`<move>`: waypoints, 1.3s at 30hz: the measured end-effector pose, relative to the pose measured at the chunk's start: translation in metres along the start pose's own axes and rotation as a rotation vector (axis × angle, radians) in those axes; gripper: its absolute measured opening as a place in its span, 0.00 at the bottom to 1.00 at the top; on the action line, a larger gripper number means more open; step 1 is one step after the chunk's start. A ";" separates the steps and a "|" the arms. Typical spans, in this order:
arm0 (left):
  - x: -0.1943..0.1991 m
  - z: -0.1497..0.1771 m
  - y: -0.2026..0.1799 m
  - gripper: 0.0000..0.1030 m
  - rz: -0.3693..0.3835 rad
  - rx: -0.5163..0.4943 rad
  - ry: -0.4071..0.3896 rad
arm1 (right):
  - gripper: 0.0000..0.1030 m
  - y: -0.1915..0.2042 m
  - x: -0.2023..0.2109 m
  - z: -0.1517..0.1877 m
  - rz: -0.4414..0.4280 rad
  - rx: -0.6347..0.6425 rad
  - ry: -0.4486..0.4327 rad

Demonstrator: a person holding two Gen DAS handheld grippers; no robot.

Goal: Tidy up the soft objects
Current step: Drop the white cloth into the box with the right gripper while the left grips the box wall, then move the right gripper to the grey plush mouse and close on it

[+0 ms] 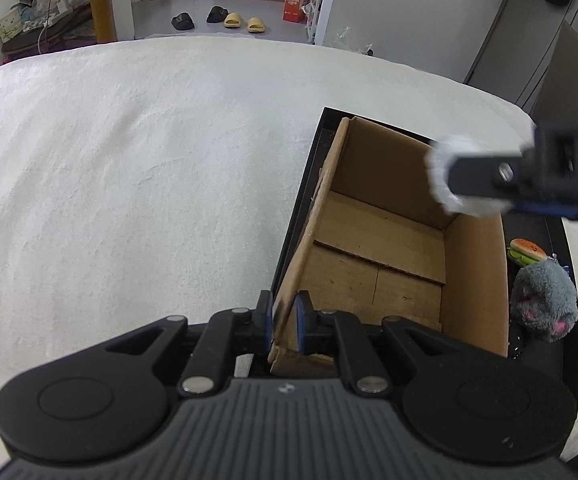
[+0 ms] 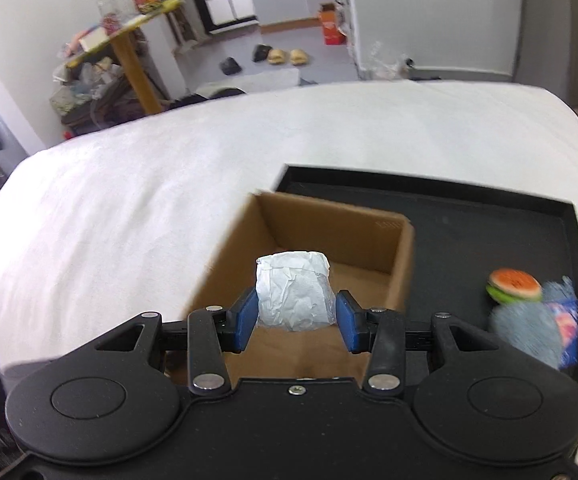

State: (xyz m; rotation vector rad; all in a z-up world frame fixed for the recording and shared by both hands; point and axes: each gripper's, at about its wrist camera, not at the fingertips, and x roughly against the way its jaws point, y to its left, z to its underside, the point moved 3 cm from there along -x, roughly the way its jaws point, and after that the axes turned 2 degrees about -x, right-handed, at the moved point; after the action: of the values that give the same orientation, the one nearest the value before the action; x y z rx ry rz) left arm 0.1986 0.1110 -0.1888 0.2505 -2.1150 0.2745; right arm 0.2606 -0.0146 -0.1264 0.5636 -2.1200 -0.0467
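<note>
Right wrist: grey plush (image 2: 529, 334) blurred; box (image 2: 329, 220) floor half hidden.

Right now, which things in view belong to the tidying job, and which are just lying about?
Job:
cardboard box
white soft roll
hamburger toy
grey plush
black tray

Lying about:
slippers
orange carton
cluttered shelf

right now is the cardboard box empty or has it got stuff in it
Empty: the cardboard box shows only bare floor; the white wad sits above it in the right gripper.
</note>
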 end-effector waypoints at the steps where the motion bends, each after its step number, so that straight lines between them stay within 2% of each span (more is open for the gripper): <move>1: 0.000 0.000 0.000 0.10 0.000 -0.002 -0.001 | 0.45 0.006 0.000 -0.003 -0.019 0.007 -0.012; 3: 0.000 0.001 0.001 0.13 0.000 -0.003 0.000 | 0.56 0.016 0.000 -0.008 -0.046 0.028 -0.028; 6: -0.003 0.001 0.004 0.22 -0.007 0.007 0.025 | 0.56 0.019 -0.003 -0.007 -0.033 0.048 -0.018; 10: -0.006 0.001 0.003 0.31 -0.018 0.004 0.043 | 0.56 0.005 -0.002 -0.001 -0.024 0.005 0.001; 12: -0.005 0.000 0.000 0.44 -0.026 -0.013 0.040 | 0.56 -0.003 0.001 0.002 -0.018 -0.011 0.002; 18: 0.005 0.000 -0.005 0.63 -0.060 -0.027 0.000 | 0.59 -0.028 0.017 0.013 0.009 -0.050 -0.018; 21: 0.016 0.000 -0.007 0.69 -0.076 -0.027 -0.040 | 0.59 -0.042 0.026 0.019 0.028 -0.068 -0.027; 29: 0.022 -0.001 -0.020 0.74 -0.104 -0.080 -0.067 | 0.61 -0.084 0.045 0.042 0.071 -0.119 -0.037; 33: 0.024 0.002 -0.025 0.74 -0.134 -0.098 -0.081 | 0.70 -0.101 0.050 0.052 0.080 -0.145 -0.054; 39: 0.028 0.002 -0.032 0.75 -0.149 -0.106 -0.089 | 0.70 -0.130 0.052 0.066 0.091 -0.184 -0.076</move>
State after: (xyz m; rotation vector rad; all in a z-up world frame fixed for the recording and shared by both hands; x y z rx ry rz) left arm 0.1914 0.0784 -0.1625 0.3619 -2.1781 0.0645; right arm 0.2322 -0.1642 -0.1557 0.3619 -2.1841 -0.2123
